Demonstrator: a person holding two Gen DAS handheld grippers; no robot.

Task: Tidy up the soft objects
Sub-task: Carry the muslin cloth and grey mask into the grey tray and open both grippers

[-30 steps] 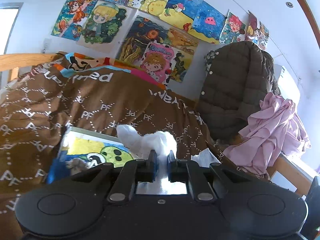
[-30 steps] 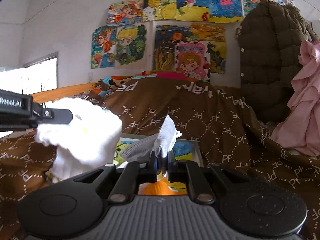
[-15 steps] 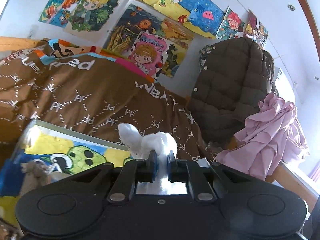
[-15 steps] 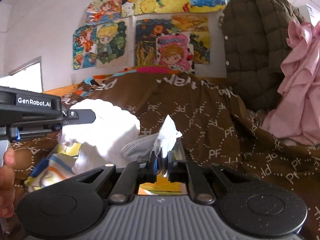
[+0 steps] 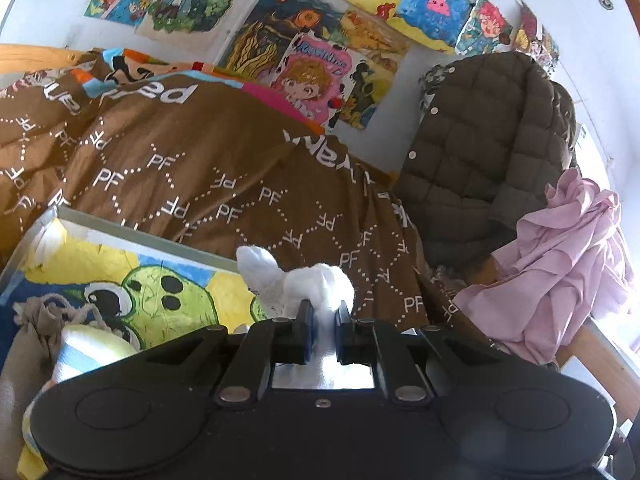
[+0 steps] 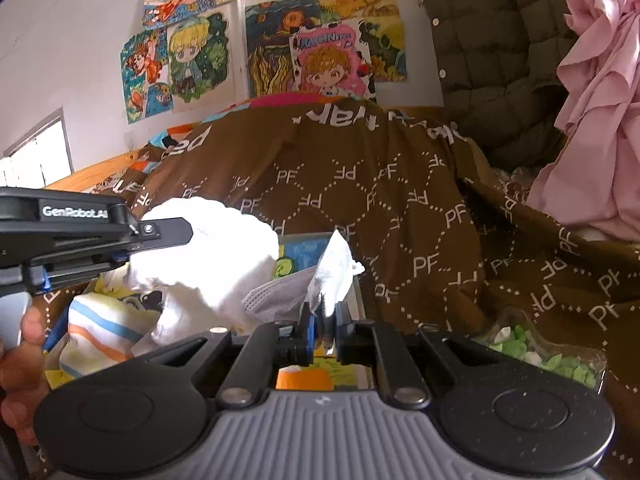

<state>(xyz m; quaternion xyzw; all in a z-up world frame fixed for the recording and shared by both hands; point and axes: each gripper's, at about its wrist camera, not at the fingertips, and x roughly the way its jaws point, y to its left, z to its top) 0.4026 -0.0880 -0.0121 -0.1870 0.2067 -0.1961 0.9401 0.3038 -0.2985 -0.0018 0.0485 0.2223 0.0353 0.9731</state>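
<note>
My left gripper (image 5: 323, 312) is shut on a fluffy white sock (image 5: 316, 284), held above a tray with a green cartoon picture (image 5: 160, 292). In the right wrist view the left gripper (image 6: 176, 232) shows at the left with the same white sock (image 6: 216, 252) bulging from it. My right gripper (image 6: 324, 316) is shut on a white and grey sock (image 6: 332, 276) whose grey part (image 6: 276, 300) trails left under the white one. A striped sock (image 6: 100, 328) and a beige drawstring cloth (image 5: 36, 328) lie in the tray.
A brown "PF" patterned blanket (image 5: 200, 168) covers the bed behind the tray. A dark quilted jacket (image 5: 480, 152) and pink garment (image 5: 560, 264) hang at the right. A clear container of green bits (image 6: 540, 352) sits at lower right. Drawings cover the wall.
Both grippers have lowered and shifted right over the tray, keeping their socks. The striped sock and beige cloth have come into the left view.
</note>
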